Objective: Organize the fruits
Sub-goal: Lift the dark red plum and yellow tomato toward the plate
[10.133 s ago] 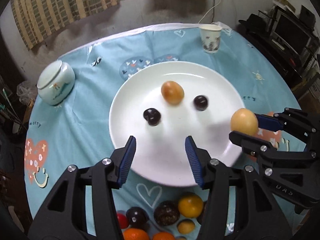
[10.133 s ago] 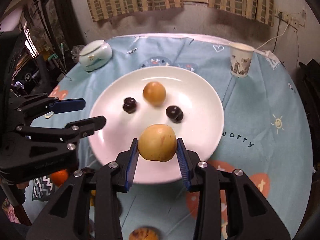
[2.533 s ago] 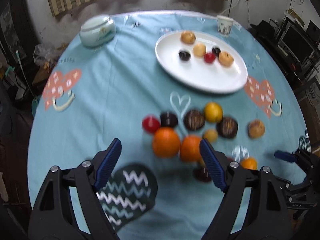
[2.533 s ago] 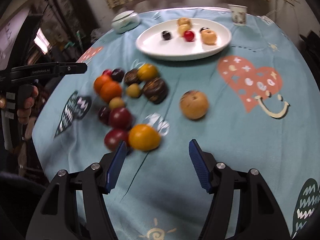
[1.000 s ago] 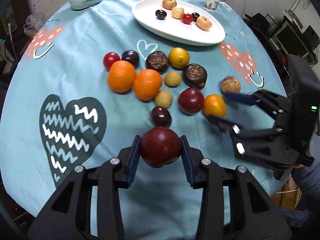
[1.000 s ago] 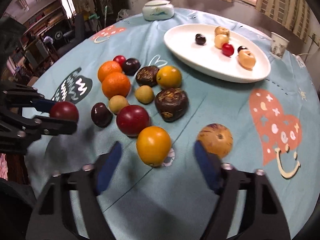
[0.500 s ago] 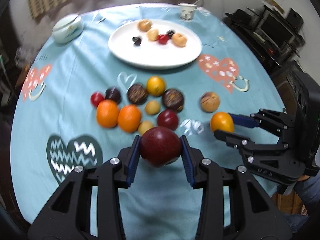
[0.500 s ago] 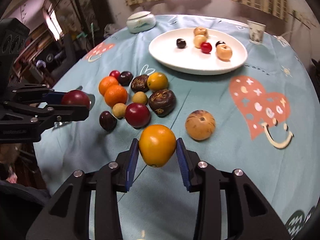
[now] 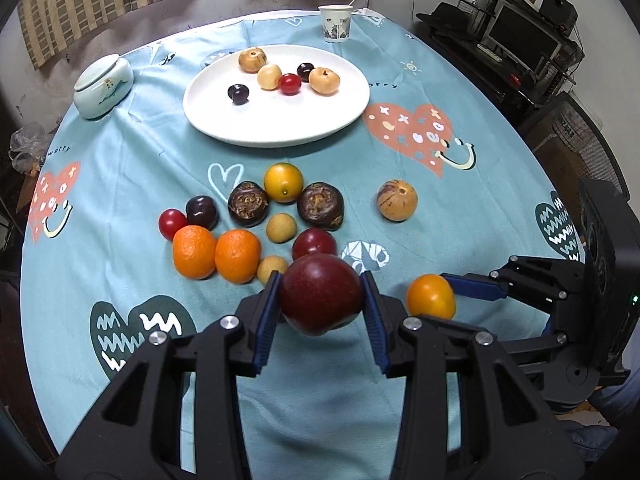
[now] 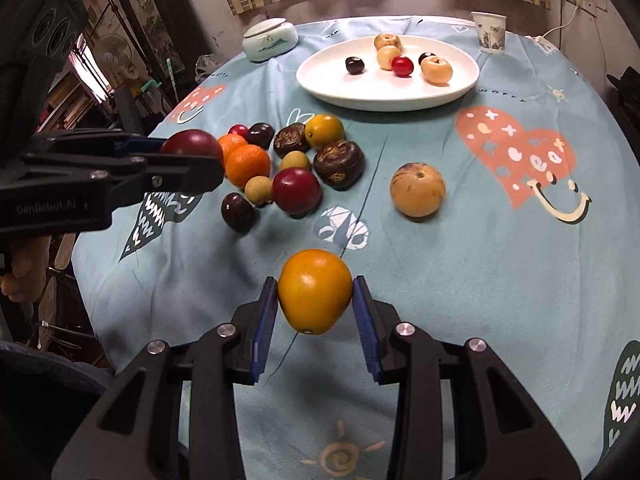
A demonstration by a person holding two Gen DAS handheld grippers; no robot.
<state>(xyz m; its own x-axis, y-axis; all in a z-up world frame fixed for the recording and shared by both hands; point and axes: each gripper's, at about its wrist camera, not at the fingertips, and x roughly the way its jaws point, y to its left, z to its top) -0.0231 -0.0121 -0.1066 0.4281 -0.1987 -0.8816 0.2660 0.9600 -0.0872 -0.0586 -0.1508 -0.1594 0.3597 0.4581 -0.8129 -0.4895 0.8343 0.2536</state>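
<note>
My left gripper [image 9: 321, 312] is shut on a dark red plum [image 9: 320, 294] and holds it above the near side of the table; the plum also shows in the right wrist view [image 10: 192, 144]. My right gripper [image 10: 315, 312] is shut on a yellow-orange fruit [image 10: 315, 295], also seen in the left wrist view [image 9: 431, 297]. A white plate [image 9: 280, 128] at the far side holds several small fruits. A loose cluster with two oranges [image 9: 238, 255], a second red plum [image 9: 314, 242] and dark fruits lies mid-table.
A speckled tan fruit [image 9: 397, 201] lies alone to the right of the cluster. A lidded ceramic jar [image 9: 102, 86] stands far left and a paper cup [image 9: 335, 23] behind the plate. The round table drops off on all sides, with furniture at the right.
Both grippers have lifted their fruits and moved forward toward the plate. The plate and cluster now look nearer than half a second ago.
</note>
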